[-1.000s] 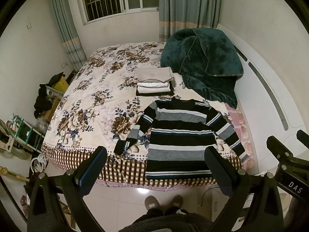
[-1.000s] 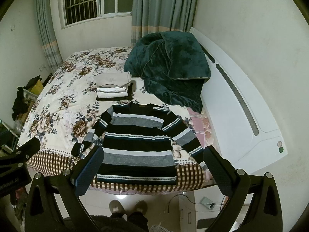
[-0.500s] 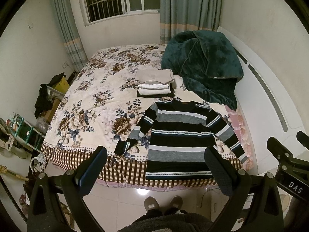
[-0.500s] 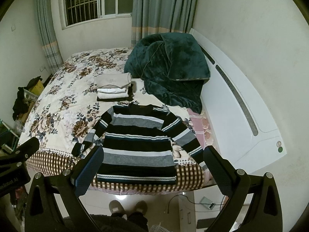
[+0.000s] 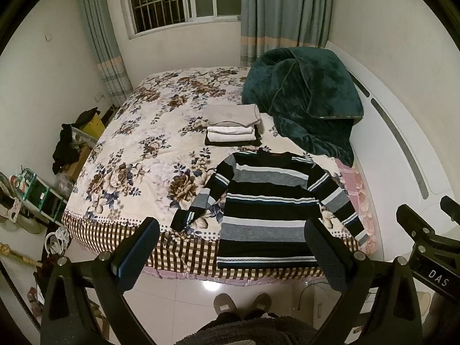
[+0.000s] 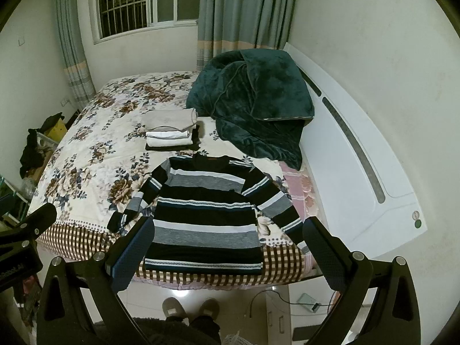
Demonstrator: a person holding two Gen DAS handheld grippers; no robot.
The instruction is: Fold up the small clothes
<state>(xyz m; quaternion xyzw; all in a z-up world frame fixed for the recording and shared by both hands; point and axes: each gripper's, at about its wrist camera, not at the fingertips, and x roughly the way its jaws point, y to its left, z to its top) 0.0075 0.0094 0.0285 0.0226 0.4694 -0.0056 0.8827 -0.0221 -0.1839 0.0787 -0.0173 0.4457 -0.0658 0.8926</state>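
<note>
A long-sleeved knitted sweater with broad black, grey and white bands and thin teal patterned stripes [image 5: 270, 201] lies spread flat, front up, at the near edge of the bed covered in a cream floral sheet with a brown checked border [image 5: 138, 161]. Its hem hangs just over the checked border toward the floor, and its dark neckline points away toward the window. Both sleeves angle outward and down from the shoulders; the cuff on the window-side sleeve ends in a black band resting on the flower print, while the other sleeve runs to the bed's corner beside a pink patterned cloth [image 6: 299, 184].

Just beyond the sweater's collar sits a neat stack of folded clothes, beige on top, white in the middle, black at the bottom [image 5: 231, 126]. A bulky dark green plush blanket [image 5: 304, 100] is heaped against the white headboard [image 6: 359, 155], near the stack.

The left gripper [image 5: 230, 256] hangs above the floor in front of the bed, its dark padded fingers spread wide with nothing between them. The right gripper [image 6: 230, 253] is held the same way, fingers wide apart and empty, framing the sweater's hem. Below them a pair of grey slippers [image 5: 243, 304] stands on the pale tiled floor.
</note>
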